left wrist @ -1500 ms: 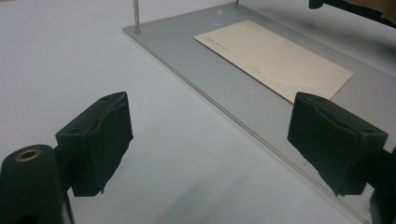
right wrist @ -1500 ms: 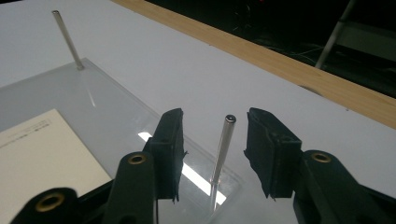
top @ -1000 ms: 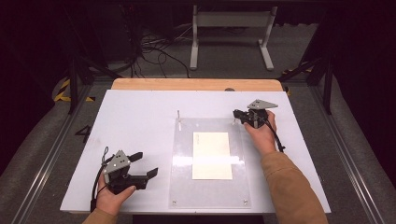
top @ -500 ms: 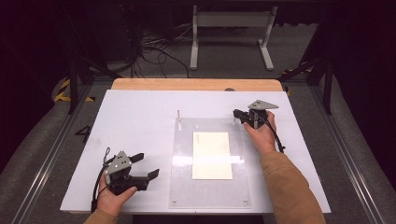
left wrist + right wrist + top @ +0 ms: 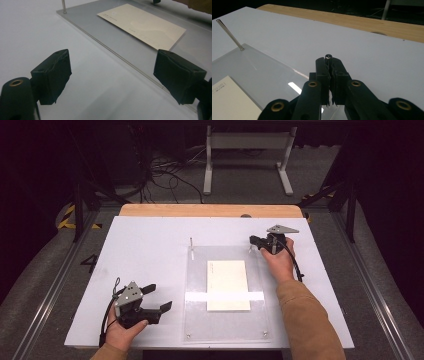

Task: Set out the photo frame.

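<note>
Nothing moved since earlier: right claw (image 5: pixel 329 65) clamped on pin (image 5: pixel 328 56); left claw (image 5: pixel 159 297) wide, empty; card (image 5: pixel 228 284) print illegible.

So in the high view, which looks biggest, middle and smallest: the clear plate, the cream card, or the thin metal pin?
Largest to smallest, as they look from above:
1. clear plate
2. cream card, lying within the plate's outline
3. thin metal pin, standing at the plate's far left corner

Glossy clear plastic plate (image 5: pixel 197 320), matt paper card (image 5: pixel 228 284)
</note>
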### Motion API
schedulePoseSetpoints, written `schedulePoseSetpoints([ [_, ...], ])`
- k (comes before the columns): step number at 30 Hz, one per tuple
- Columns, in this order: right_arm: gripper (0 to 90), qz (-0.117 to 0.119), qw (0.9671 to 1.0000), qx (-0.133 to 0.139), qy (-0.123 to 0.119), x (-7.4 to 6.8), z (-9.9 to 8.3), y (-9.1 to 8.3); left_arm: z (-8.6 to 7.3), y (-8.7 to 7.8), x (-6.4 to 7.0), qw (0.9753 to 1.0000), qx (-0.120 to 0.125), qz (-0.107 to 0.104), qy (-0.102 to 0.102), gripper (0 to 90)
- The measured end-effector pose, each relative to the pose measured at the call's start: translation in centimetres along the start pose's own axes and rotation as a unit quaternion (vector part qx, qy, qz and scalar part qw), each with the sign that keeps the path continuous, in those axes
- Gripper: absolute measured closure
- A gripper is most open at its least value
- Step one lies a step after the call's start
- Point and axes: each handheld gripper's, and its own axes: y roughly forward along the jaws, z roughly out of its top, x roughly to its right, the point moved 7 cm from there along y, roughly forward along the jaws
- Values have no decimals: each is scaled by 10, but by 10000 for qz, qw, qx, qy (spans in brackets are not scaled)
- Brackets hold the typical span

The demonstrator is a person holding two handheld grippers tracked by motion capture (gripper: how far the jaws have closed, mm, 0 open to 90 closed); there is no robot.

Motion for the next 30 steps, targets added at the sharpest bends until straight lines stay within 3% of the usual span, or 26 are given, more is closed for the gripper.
schedulePoseSetpoints([
  [20,855,243,9963,-200,800,12,8,12,1,-1,1,10000,55,-5,18,143],
  [30,854,286,9954,-198,893,13,8,13,5,-1,3,9999,113,15,99,130],
])
